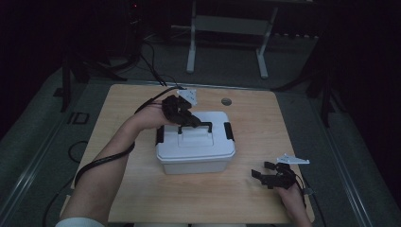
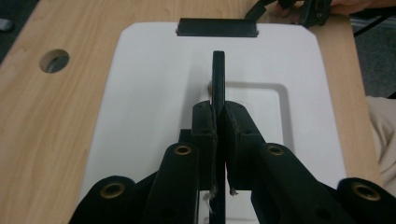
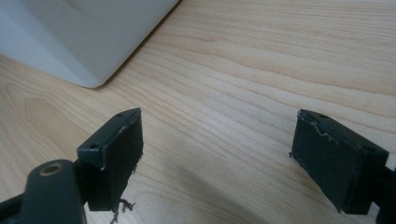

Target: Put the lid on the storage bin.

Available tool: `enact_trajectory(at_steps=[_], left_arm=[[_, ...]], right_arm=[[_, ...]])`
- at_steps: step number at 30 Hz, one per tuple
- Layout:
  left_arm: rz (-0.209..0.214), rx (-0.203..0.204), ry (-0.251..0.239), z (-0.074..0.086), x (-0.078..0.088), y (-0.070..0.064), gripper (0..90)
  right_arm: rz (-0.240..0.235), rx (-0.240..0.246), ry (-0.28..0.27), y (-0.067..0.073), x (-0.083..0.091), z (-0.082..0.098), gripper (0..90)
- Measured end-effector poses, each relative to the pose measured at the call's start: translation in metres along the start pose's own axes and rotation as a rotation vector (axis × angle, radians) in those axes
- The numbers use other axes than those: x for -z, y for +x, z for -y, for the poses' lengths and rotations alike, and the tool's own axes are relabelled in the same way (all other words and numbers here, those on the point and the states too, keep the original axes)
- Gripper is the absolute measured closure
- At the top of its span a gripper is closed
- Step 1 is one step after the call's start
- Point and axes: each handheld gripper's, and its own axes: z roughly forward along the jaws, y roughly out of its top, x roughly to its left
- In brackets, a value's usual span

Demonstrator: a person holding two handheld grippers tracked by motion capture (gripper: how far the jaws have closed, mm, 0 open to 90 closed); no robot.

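The white storage box (image 1: 196, 149) is sitting at the middle of the wooden table (image 1: 142, 198), lid on, with its black carry handle (image 1: 194, 126) standing upright. The left gripper (image 1: 189, 120) is clamping that handle, pads pressed together on the thin black bar (image 2: 218, 79) as the left gripper view is showing. The right gripper (image 1: 261, 171) is resting well apart, near the right front corner of the table, its jaws standing wide apart over bare wood with nothing between them.

Judged risks: the grip is sitting toward one end of the handle, so a lift is likely tilting the box; the thin bar may be slipping between the pads; the black side latches (image 1: 229, 131) cannot be confirmed as fastened, so the lid may be separating from the body.

Count: one table, one box, one handle, two latches, two grippers, one cable hole (image 1: 226, 101).
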Motion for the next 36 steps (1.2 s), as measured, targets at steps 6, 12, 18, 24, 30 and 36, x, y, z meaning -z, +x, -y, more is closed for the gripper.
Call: enact_trajectory(at_steps=[6, 12, 18, 24, 30, 36], left_arm=[[0.009, 0.020, -0.015, 0.003, -0.003, 0.002, 82.6], [-0.021, 0.025, -0.014, 0.003, -0.003, 0.001, 80.9], [-0.086, 0.093, -0.041, 0.015, 0.002, 0.003, 44.6], [-0.098, 0.138, -0.041, 0.030, 0.007, 0.002, 14.7], [-0.137, 0.155, -0.106, 0.044, 0.019, -0.005, 11.6], [-0.166, 0.163, -0.150, 0.062, 0.033, -0.015, 11.6]], right_arm=[[-0.003, 0.003, 0.004, 0.000, 0.000, 0.000, 16.4], [-0.003, 0.003, 0.005, 0.001, 0.000, 0.000, 16.4], [-0.004, -0.001, -0.001, 0.000, 0.001, 0.000, 16.4], [-0.002, 0.004, 0.002, 0.001, 0.000, 0.000, 16.4], [-0.002, 0.003, 0.004, 0.002, 0.000, -0.001, 16.3], [-0.001, 0.004, 0.005, 0.002, 0.000, -0.001, 16.3]])
